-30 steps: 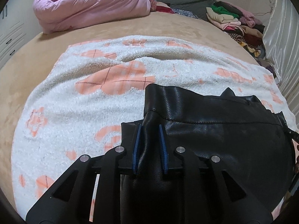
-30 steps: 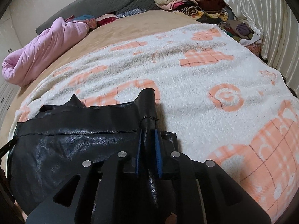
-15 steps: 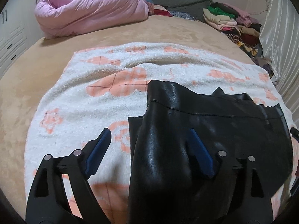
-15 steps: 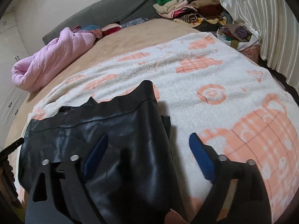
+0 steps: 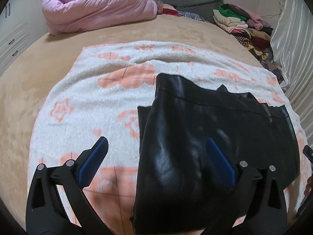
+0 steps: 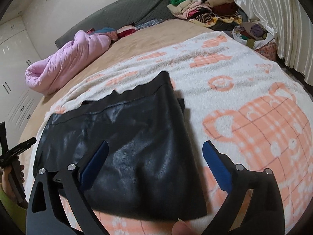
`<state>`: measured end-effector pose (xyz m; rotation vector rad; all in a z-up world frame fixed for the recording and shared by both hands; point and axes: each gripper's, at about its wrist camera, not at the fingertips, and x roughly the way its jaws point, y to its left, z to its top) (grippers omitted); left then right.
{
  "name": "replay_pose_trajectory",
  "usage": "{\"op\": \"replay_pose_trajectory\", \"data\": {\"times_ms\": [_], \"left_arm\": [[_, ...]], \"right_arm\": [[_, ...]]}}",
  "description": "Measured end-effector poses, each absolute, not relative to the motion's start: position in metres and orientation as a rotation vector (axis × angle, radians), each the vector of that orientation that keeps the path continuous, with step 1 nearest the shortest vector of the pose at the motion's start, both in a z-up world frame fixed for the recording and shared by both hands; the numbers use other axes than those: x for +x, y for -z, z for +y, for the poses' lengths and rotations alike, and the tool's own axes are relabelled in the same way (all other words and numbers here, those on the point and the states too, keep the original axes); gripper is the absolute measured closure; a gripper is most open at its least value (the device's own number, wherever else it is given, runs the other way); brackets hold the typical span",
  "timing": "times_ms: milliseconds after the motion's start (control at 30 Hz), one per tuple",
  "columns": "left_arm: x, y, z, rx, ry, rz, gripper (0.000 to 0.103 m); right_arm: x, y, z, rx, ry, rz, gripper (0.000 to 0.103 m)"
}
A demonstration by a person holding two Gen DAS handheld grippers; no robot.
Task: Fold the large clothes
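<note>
A black leather-look garment (image 5: 205,129) lies folded on a white blanket with orange patterns (image 5: 93,105). My left gripper (image 5: 156,143) hovers over the garment's left edge. Its jaws are opening wide, the blue pads (image 5: 92,160) are clear of the cloth, and the garment lies below the gap, not gripped. In the right wrist view the same garment (image 6: 121,137) fills the lower left. My right gripper (image 6: 156,145) hangs above its right edge, jaws opening, touching nothing. The left gripper (image 6: 13,154), in a hand, shows at that view's left edge.
The blanket covers a tan bed (image 5: 39,62). A rolled pink duvet (image 5: 97,5) lies at the far left. Stacked folded clothes (image 5: 240,23) sit at the far right beside a pale curtain (image 5: 293,39). White cupboards (image 5: 11,35) stand to the left.
Both grippers were shut on pinched folds of the black garment; they have opened, let go and drawn back and up. The garment now lies flat.
</note>
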<state>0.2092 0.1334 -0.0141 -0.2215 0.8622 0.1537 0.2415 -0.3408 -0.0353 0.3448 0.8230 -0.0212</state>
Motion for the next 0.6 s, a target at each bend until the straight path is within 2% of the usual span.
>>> {"op": "replay_pose_trajectory", "data": {"times_ms": [200, 433, 467, 500, 533, 567, 600], "left_arm": [[0.197, 0.036, 0.141, -0.278, -0.149, 0.907, 0.010], [0.183, 0.062, 0.158, -0.472, -0.089, 0.933, 0.010], [0.182, 0.064, 0.158, -0.477, -0.086, 0.936, 0.011], [0.181, 0.065, 0.157, -0.485, -0.080, 0.937, 0.014], [0.180, 0.066, 0.156, -0.502, -0.058, 0.936, 0.030], [0.180, 0.067, 0.153, -0.522, -0.033, 0.936, 0.050], [0.179, 0.066, 0.149, -0.534, -0.014, 0.938, 0.055]], "right_arm": [[0.238, 0.050, -0.343, 0.374, 0.025, 0.867, 0.007], [0.235, 0.071, -0.353, 0.451, 0.015, 0.914, 0.007], [0.236, 0.074, -0.354, 0.461, 0.014, 0.926, 0.010], [0.236, 0.080, -0.356, 0.485, 0.000, 0.943, 0.017], [0.237, 0.085, -0.356, 0.515, -0.029, 0.950, 0.028], [0.237, 0.087, -0.357, 0.532, -0.033, 0.950, 0.035], [0.236, 0.086, -0.357, 0.535, -0.043, 0.946, 0.043]]}}
